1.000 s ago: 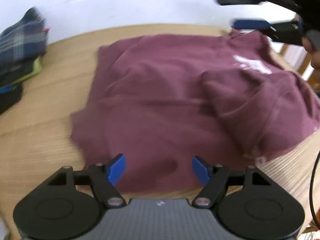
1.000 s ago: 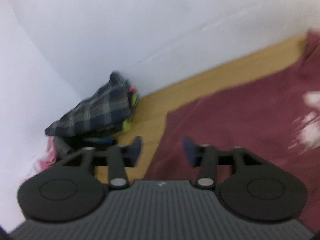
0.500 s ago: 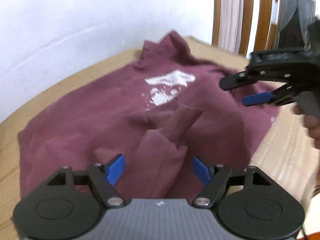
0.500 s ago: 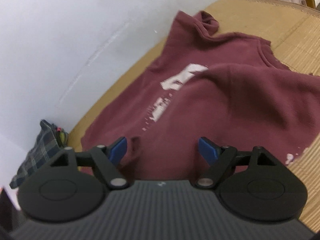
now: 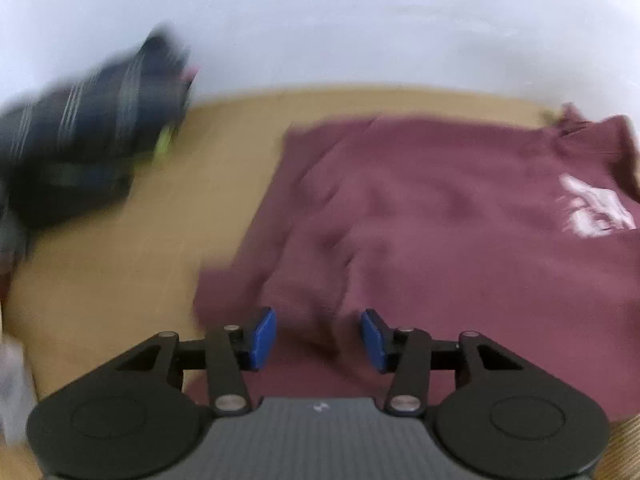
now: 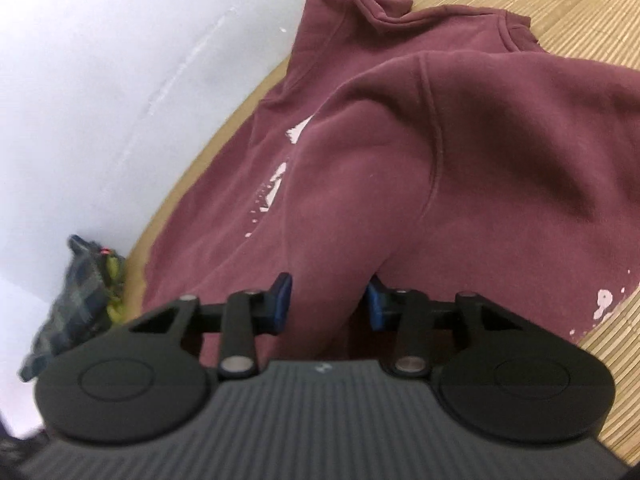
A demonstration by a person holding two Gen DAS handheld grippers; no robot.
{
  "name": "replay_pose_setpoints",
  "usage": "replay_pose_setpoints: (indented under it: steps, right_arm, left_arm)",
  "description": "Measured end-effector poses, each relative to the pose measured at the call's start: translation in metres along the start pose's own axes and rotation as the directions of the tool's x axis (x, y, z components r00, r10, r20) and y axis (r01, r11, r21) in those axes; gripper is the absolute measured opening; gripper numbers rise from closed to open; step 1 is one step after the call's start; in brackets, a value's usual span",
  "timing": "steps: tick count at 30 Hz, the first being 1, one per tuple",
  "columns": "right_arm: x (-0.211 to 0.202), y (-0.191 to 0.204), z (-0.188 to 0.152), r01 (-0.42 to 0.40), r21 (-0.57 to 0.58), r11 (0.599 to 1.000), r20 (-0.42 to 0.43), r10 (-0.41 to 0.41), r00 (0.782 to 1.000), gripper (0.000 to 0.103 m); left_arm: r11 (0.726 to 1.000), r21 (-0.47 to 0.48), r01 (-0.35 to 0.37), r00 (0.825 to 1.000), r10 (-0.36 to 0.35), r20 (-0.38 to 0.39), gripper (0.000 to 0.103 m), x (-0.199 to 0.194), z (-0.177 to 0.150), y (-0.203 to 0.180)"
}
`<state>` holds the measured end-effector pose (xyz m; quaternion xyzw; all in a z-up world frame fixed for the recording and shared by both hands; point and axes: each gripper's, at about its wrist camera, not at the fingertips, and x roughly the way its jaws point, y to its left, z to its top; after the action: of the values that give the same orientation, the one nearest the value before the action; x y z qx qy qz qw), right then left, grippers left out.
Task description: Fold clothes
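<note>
A maroon sweatshirt (image 5: 440, 216) with a white chest print (image 5: 592, 208) lies spread on a wooden table (image 5: 132, 264). My left gripper (image 5: 318, 336) is open, low over the sweatshirt's near left hem, with cloth between and under the blue pads; the view is blurred. In the right wrist view the sweatshirt (image 6: 460, 152) has a sleeve folded over its body, running down between the jaws. My right gripper (image 6: 328, 300) has its pads on either side of that sleeve, partly closed around it. The collar (image 6: 384, 0) lies at the far end.
A pile of dark plaid and other clothes (image 5: 88, 148) sits at the left against the white wall; it also shows in the right wrist view (image 6: 76, 296). A woven bamboo mat (image 6: 560, 4) covers the table on the right.
The left gripper has swung left from the chest print to the hem and narrowed its opening. The right gripper has dropped onto the folded sleeve and closed in around it.
</note>
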<state>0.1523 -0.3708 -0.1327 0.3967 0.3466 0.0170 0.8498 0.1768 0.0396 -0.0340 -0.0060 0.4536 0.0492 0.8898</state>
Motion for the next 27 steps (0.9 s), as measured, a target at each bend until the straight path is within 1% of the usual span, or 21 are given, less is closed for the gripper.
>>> replay_pose_setpoints:
  steps: [2,3,5,6,8,9,10,12,14,16,17,18,19,20,21,23,25,27]
  right_arm:
    - [-0.007,-0.008,0.001,-0.050,0.048,0.998,0.012,0.050,0.999,0.040]
    - [-0.011,-0.011,0.002,-0.067,0.068,0.995,0.014,0.067,0.998,0.040]
    - [-0.019,-0.011,0.005,-0.071,0.077,0.994,-0.001,0.072,0.997,0.042]
    - [-0.025,-0.004,0.009,-0.066,0.047,0.997,0.003,0.066,0.998,0.042]
    - [-0.039,0.018,0.019,-0.044,-0.078,0.996,0.046,0.048,0.998,0.042]
    - [-0.046,0.029,0.024,-0.031,-0.140,0.990,0.068,0.041,0.997,0.042]
    - [-0.049,0.039,0.029,-0.023,-0.192,0.981,0.089,0.040,0.995,0.045]
    - [-0.038,0.057,0.041,-0.029,-0.260,0.965,0.123,0.063,0.990,0.050]
    - [-0.025,0.073,0.052,-0.025,-0.318,0.948,0.148,0.075,0.986,0.051]
    - [0.001,0.075,0.056,0.018,-0.327,0.945,0.129,0.025,0.991,0.050]
    - [0.013,0.075,0.056,0.053,-0.335,0.941,0.124,-0.011,0.992,0.049]
    - [0.020,0.070,0.053,0.111,-0.342,0.933,0.130,-0.070,0.989,0.049]
    - [0.023,0.065,0.049,0.162,-0.344,0.925,0.138,-0.121,0.983,0.048]
    - [0.027,0.056,0.046,0.198,-0.341,0.919,0.136,-0.160,0.978,0.048]
    - [0.029,0.042,0.043,0.202,-0.330,0.922,0.111,-0.174,0.978,0.047]
    - [0.032,0.016,0.038,0.203,-0.319,0.926,0.074,-0.190,0.979,0.039]
    - [0.029,0.007,0.035,0.171,-0.359,0.918,0.098,-0.145,0.985,0.032]
    - [0.029,0.010,0.038,0.170,-0.365,0.915,0.082,-0.150,0.985,0.033]
  left_arm:
    - [1.000,-0.027,0.008,1.000,-0.008,0.001,0.059,-0.002,-0.006,0.007]
    - [1.000,-0.021,0.005,1.000,-0.005,0.001,0.059,-0.003,-0.007,0.007]
    - [1.000,0.017,0.012,1.000,-0.012,-0.005,0.059,-0.004,-0.004,0.002]
    - [0.999,0.036,0.016,1.000,-0.016,-0.008,0.059,-0.005,-0.003,-0.001]
    - [0.998,0.060,0.038,0.999,-0.037,-0.012,0.059,-0.013,-0.003,-0.002]
    - [0.996,0.065,0.053,0.999,-0.052,-0.013,0.059,-0.017,-0.002,-0.005]
    - [0.995,0.072,0.073,0.997,-0.073,-0.007,0.059,-0.022,-0.001,-0.005]
    - [0.992,0.079,0.094,0.995,-0.096,0.018,0.059,-0.035,-0.002,-0.009]
    - [0.990,0.088,0.111,0.991,-0.116,0.060,0.061,-0.043,0.005,-0.015]
    - [0.987,0.095,0.128,0.985,-0.137,0.101,0.061,-0.051,0.011,-0.021]
    - [0.986,0.097,0.137,0.982,-0.148,0.120,0.063,-0.055,0.013,-0.024]
    - [0.984,0.109,0.142,0.979,-0.156,0.130,0.065,-0.054,0.014,-0.027]
    - [0.981,0.123,0.147,0.977,-0.163,0.136,0.071,-0.052,0.014,-0.030]
    - [0.979,0.137,0.151,0.975,-0.171,0.143,0.072,-0.050,0.015,-0.033]
    - [0.979,0.152,0.134,0.978,-0.156,0.136,0.072,-0.040,0.015,-0.039]
    - [0.984,0.152,0.095,0.990,-0.110,0.092,0.070,-0.009,0.013,-0.046]
    - [0.989,0.136,0.065,0.998,-0.067,0.014,0.067,0.019,0.007,-0.047]
    - [0.990,0.138,0.040,0.998,-0.033,-0.056,0.069,0.039,-0.005,-0.046]
